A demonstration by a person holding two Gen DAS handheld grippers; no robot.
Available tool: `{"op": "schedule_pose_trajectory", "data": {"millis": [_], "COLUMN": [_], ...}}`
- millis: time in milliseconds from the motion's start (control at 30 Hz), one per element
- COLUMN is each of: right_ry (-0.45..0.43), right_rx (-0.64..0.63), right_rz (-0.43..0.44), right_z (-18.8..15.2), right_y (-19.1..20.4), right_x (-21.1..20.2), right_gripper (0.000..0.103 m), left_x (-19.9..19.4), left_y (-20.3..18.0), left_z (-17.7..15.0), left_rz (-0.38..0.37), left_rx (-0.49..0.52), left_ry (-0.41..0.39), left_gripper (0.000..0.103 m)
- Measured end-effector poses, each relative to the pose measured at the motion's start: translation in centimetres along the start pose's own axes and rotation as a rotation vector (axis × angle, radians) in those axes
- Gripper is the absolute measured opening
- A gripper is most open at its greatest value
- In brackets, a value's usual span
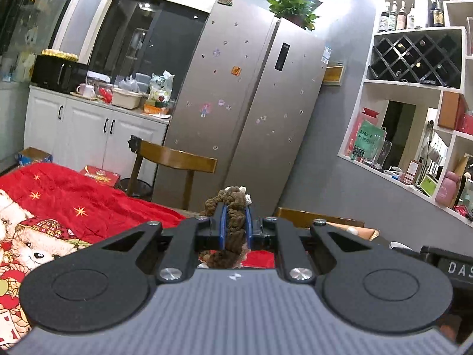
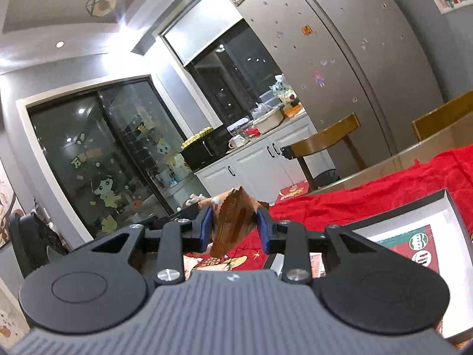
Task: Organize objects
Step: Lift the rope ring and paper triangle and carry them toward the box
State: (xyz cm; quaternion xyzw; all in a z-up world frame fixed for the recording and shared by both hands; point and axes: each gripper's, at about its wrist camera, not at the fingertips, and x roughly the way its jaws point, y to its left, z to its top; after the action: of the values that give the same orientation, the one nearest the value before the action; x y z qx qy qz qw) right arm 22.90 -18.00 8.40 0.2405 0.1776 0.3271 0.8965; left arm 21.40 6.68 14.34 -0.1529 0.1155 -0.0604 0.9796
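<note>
brown plush toy [image 1: 233, 219] was pinched in left gripper [image 1: 235, 222], up over the red tablecloth's [image 1: 88, 195] far edge | right gripper [image 2: 236, 224] clamped a brown snack packet [image 2: 233, 222], also off the cloth

Wooden chair [image 1: 174, 159] before fridge [image 1: 251, 103]

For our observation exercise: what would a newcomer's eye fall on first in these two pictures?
Probably the bright red cloth spread over the table, printed with teddy bears at its left. Next, each gripper's catch: the left gripper shut on a brown plush toy, the right gripper shut on a brown snack packet. Behind stands a tall silver fridge.
</note>
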Motion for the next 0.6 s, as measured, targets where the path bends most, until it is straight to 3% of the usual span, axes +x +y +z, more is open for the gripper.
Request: {"op": "schedule_pose_trajectory", "data": {"millis": [167,333,600], "right_ry": [-0.017,0.033,0.085], "right_rx": [0.013,-0.003,0.064], "right_rz": [-0.027,-0.131,-0.148], "right_z": [-1.6,-3.4,-5.4], "right_y": [-2.0,-4.1,-6.2], "right_x": [0.6,1.4,2.7], "right_gripper": [0.036,0.036,0.036], "left_x": [1.3,3.9,5.9], "left_y": [1.8,2.8,2.6], "left_z": [-1.3,-3.4,-6.3], "left_rz": [-0.032,-0.035,-0.033], "left_rx": [0.008,0.046,0.088], "left_ry": [0.036,0.122,0.191], "left_gripper": [0.015,0.015,0.015]}}
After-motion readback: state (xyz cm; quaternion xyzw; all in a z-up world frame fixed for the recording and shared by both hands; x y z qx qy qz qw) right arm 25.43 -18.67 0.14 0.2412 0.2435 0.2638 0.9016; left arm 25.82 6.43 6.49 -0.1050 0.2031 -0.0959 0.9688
